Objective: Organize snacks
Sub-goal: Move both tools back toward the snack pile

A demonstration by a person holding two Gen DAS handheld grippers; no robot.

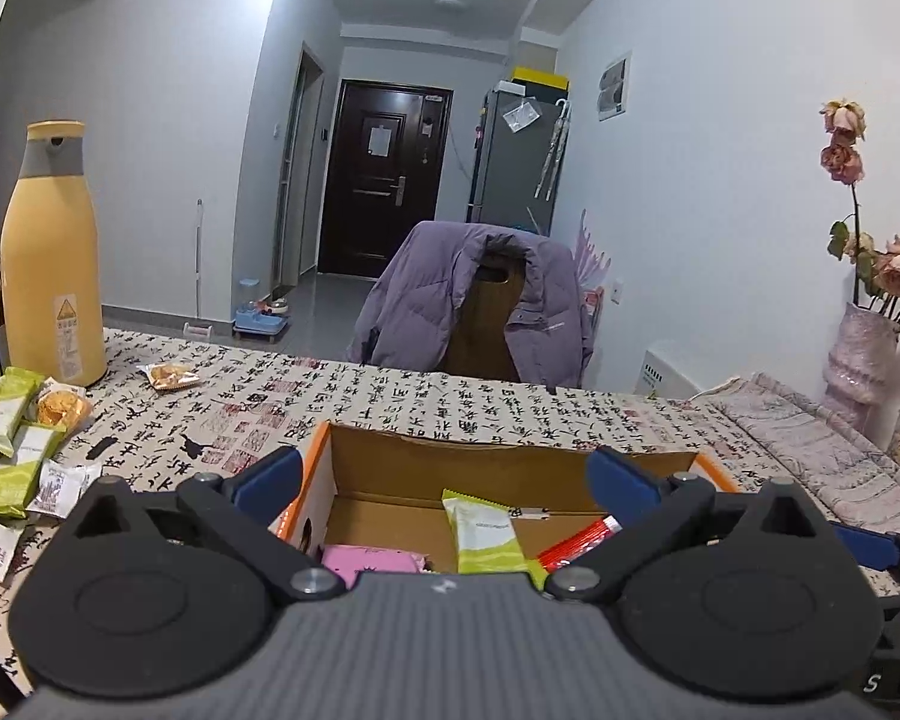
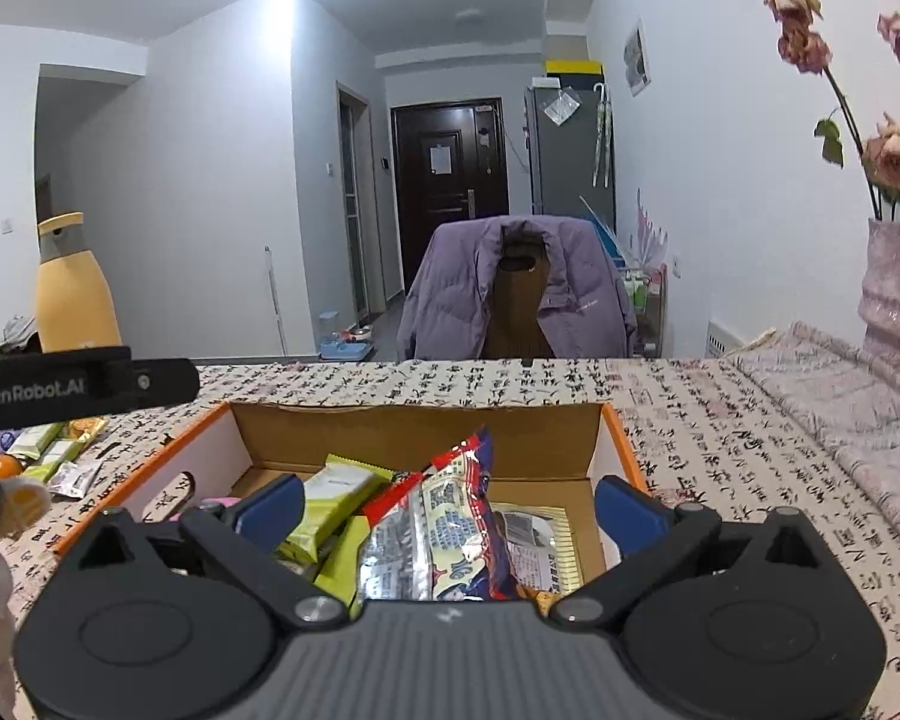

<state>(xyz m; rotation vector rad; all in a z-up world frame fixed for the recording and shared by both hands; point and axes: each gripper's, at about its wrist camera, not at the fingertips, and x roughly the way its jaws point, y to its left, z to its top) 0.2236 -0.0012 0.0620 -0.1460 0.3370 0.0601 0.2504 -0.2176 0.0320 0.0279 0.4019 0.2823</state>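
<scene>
An open cardboard box with an orange rim [image 1: 714, 471] [image 2: 621, 444] sits on the table in front of both grippers. In the left wrist view it holds a green snack bar [image 1: 486, 534], a pink packet [image 1: 369, 558] and a red packet [image 1: 576, 543]. In the right wrist view it holds green bars [image 2: 336, 501], a large red-and-blue bag [image 2: 450, 528] and a gold-edged packet [image 2: 540, 546]. My left gripper [image 1: 444, 474] is open and empty over the box. My right gripper [image 2: 447, 504] is open, its jaws on either side of the bag, not touching it.
Loose snacks lie at the table's left: green bars [image 1: 6, 414], pastries [image 1: 60, 408], a small cracker packet [image 1: 168, 375], white packets [image 1: 66, 483]. A tall yellow bottle [image 1: 51, 258] stands behind them. A vase of dried roses [image 1: 858, 354] stands right. A chair with a purple jacket [image 1: 480, 300] is beyond the table.
</scene>
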